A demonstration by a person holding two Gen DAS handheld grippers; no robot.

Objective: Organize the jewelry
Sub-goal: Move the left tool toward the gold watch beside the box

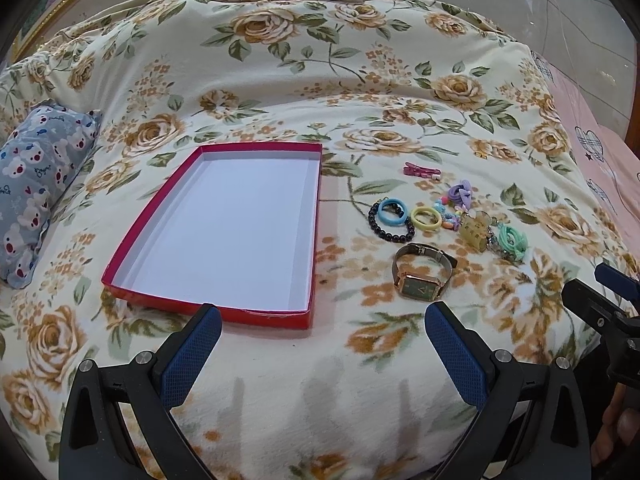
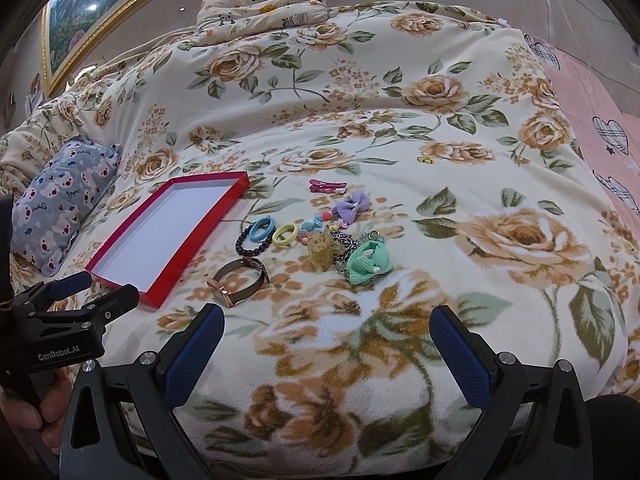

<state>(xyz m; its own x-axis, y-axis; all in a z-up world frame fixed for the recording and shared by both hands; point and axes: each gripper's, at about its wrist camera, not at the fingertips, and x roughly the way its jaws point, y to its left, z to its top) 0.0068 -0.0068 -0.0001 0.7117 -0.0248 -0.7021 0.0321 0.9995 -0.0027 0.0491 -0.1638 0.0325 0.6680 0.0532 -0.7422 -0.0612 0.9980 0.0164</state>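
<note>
Bed covered by a cream blanket [image 1: 280,80] with a tan rose print. Both grippers hover low over the near edge of the bed, neither touching anything.

Left gripper [image 1: 322,326]: jaws wide apart, empty; blue pads face each other. It sits just in front of the near rim of a red tray [image 1: 208,308] with a white inside. The tray lies flat on the blanket and holds nothing.

Right gripper [image 2: 330,326]: jaws wide apart, empty. It is to the right of the left one, over bare blanket, with the jewelry pile ahead and slightly left of it. A hand [image 2: 44,408] grips the left tool's handle at the left edge of the right wrist view.

Jewelry lies in a loose cluster on the blanket, just right of the tray and apart from it:
- wristwatch [image 1: 420,286], green square face, rose-gold case, dark band; nearest piece to the grippers.
- dark bead bracelet [image 1: 390,234], with a blue hair ring [image 1: 392,213] lying on it.
- yellow hair ring [image 1: 426,218], just right of the blue one.
- string of coloured beads [image 1: 446,214], beside the yellow ring.
- purple bow [image 2: 352,208], behind the beads.
- yellowish claw clip [image 2: 322,254], standing among a silvery chain.
- mint green bow [image 2: 368,266], rightmost of the cluster, touching the chain.
- pink hair clip [image 1: 422,171], lying alone behind the cluster.

A small yellow item [image 2: 425,159] lies farther back; too small to identify.

Grey bear-print pillow [image 1: 36,184] to the left of the tray; panda-print pillow [image 2: 260,4] at the far end of the bed.
</note>
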